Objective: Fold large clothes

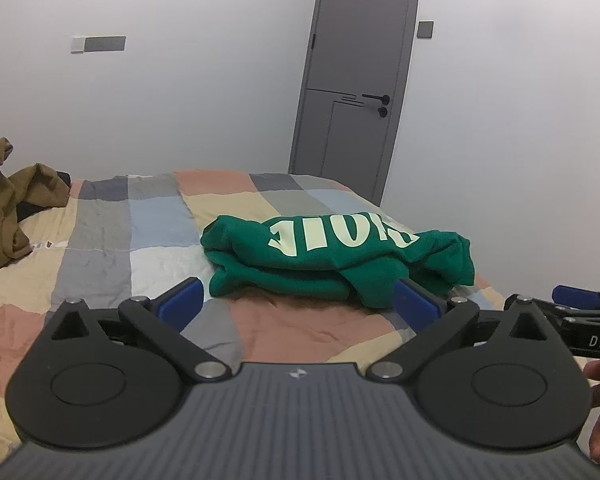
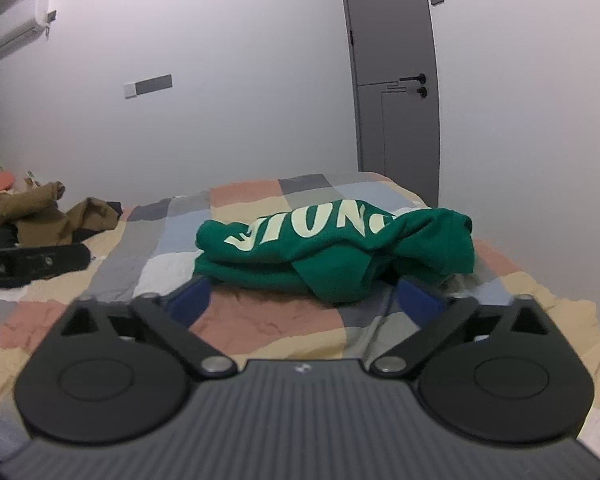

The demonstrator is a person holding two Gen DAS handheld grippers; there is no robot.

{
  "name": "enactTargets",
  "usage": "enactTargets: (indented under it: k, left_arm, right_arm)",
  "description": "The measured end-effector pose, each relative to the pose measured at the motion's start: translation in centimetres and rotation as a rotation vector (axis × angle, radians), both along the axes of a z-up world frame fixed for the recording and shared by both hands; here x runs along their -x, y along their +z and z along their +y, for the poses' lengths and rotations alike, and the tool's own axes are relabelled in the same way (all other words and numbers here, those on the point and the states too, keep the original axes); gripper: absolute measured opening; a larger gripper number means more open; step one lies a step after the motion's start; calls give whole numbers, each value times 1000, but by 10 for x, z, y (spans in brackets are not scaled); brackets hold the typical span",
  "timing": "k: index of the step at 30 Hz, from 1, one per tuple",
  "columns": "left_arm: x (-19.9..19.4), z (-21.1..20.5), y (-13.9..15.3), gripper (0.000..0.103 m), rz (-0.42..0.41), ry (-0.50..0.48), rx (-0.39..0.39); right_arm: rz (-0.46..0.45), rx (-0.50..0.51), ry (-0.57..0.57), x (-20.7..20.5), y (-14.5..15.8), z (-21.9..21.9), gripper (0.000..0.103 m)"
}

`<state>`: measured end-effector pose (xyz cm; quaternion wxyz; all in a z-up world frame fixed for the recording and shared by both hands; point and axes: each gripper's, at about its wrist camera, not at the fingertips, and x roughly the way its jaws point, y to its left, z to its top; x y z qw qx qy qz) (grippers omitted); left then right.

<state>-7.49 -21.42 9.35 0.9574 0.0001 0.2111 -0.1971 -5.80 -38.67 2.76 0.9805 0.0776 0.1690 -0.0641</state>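
2 sets of open jaws flank the folded green sweatshirt (image 1: 336,258).

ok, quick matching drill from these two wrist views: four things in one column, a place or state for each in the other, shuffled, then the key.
Things:
1. green sweatshirt
2. brown clothes
3. door
4. left gripper

Places or states:
A. closed, in the far wall past the bed
B. jaws wide open, nothing between them
C. folded in a bundle mid-bed, pale lettering on top
D. crumpled heap at the bed's left edge

Pairs: 1-C, 2-D, 3-A, 4-B
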Motion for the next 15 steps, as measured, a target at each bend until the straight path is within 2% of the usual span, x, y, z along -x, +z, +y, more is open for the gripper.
enactTargets:
  k: [15]
  left_arm:
    - [8, 1, 6, 103, -2, -6, -15]
  right_arm:
    - [8, 0, -8, 5, 6, 5, 103]
